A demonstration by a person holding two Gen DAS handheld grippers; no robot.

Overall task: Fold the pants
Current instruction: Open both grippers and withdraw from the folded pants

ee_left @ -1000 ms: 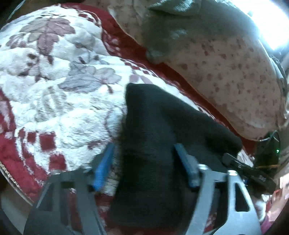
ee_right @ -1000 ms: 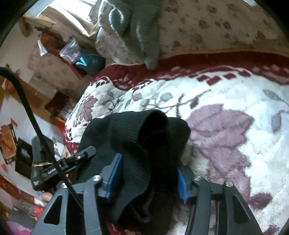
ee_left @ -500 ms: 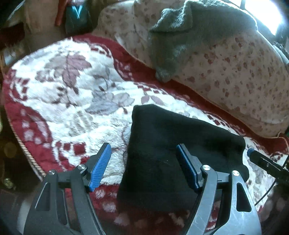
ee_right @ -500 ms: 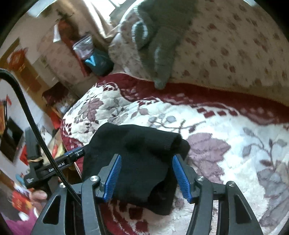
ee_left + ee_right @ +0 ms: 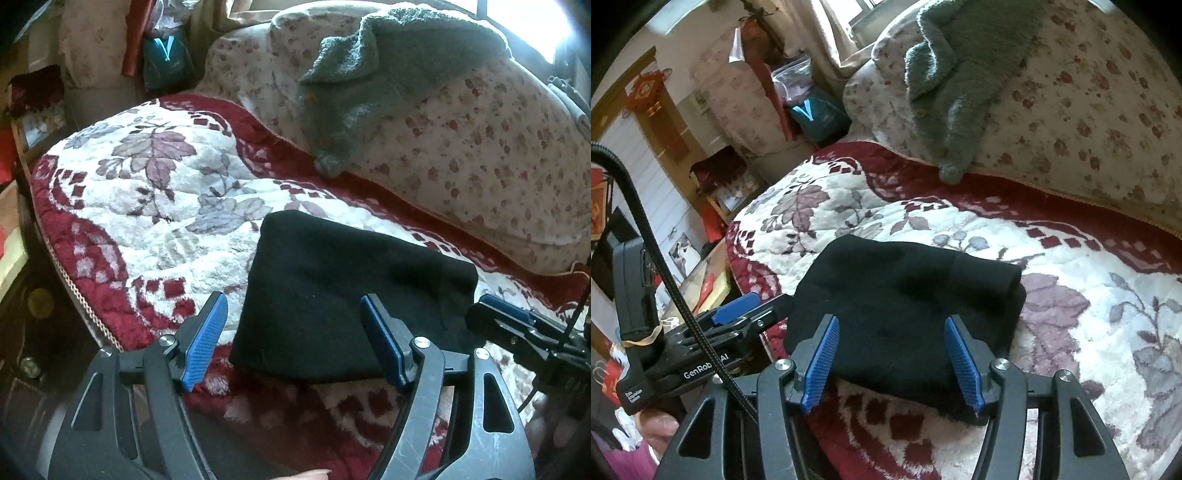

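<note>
Hovering over folded black pants [image 5: 332,291] lying near blanket [image 5: 155,206] front edge; left gripper [image 5: 295,339] and right gripper [image 5: 892,354] both spread, empty. Fold looks finished; next probably tidying edges

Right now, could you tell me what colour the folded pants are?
Plain black pants, clearest in the right wrist view.
</note>
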